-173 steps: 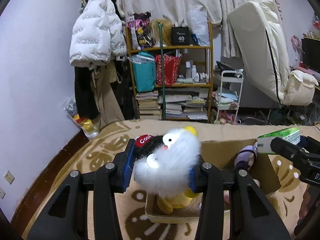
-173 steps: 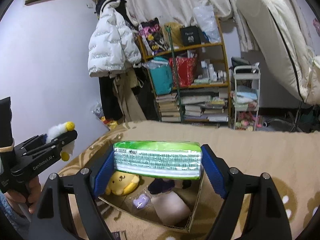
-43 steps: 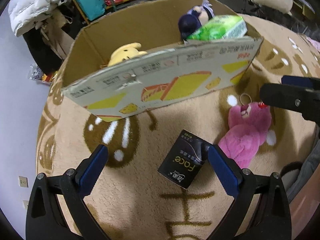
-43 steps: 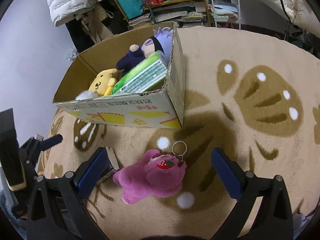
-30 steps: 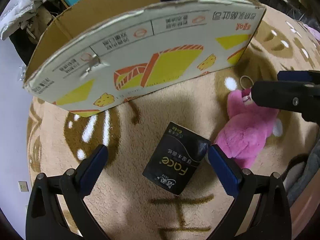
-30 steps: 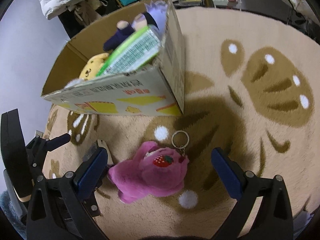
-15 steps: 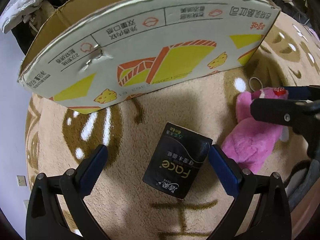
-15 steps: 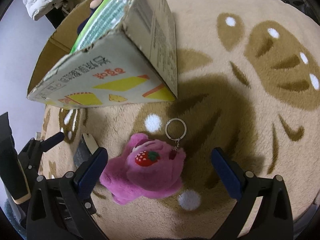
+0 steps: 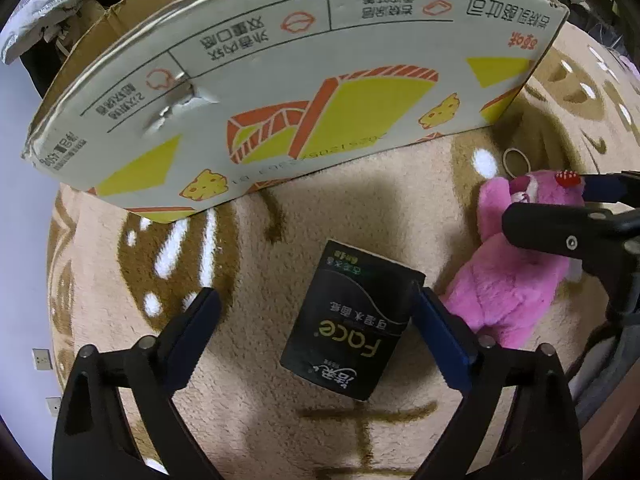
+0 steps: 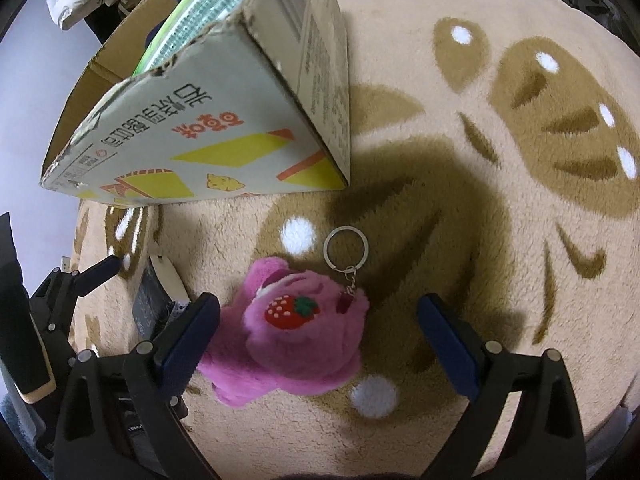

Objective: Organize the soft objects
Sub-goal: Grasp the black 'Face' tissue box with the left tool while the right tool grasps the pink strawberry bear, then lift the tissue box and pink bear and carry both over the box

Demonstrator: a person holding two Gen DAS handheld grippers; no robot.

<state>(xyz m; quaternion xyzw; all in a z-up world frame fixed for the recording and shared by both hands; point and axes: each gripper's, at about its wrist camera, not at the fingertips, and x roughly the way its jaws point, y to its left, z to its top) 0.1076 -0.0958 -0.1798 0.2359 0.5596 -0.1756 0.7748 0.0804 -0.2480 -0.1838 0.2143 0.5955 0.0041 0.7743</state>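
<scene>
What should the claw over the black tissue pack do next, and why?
Probably finish closing. The left claw is already closing, with the black tissue pack lying on the rug between its pads: one pad looks almost at the pack's edge, the other is still apart. Once both pads press, it can lift toward the box.

The rug [image 9: 248, 412] was made of deep, fuzzy pile, matt throughout. The box [image 9: 280, 92] was of corrugated cardboard, printed and faintly shiny outside, raw brown inside, with a torn, ragged rim. The tissue pack [image 9: 352, 326] was wrapped in glossy black plastic film. The plush toy [image 10: 296, 340] was covered in soft pink fur, with a smooth rubbery strawberry badge [image 10: 291, 312] and a polished metal key ring [image 10: 346, 247]. The green pack [image 10: 196, 8] in the box was wrapped in shiny film.
</scene>
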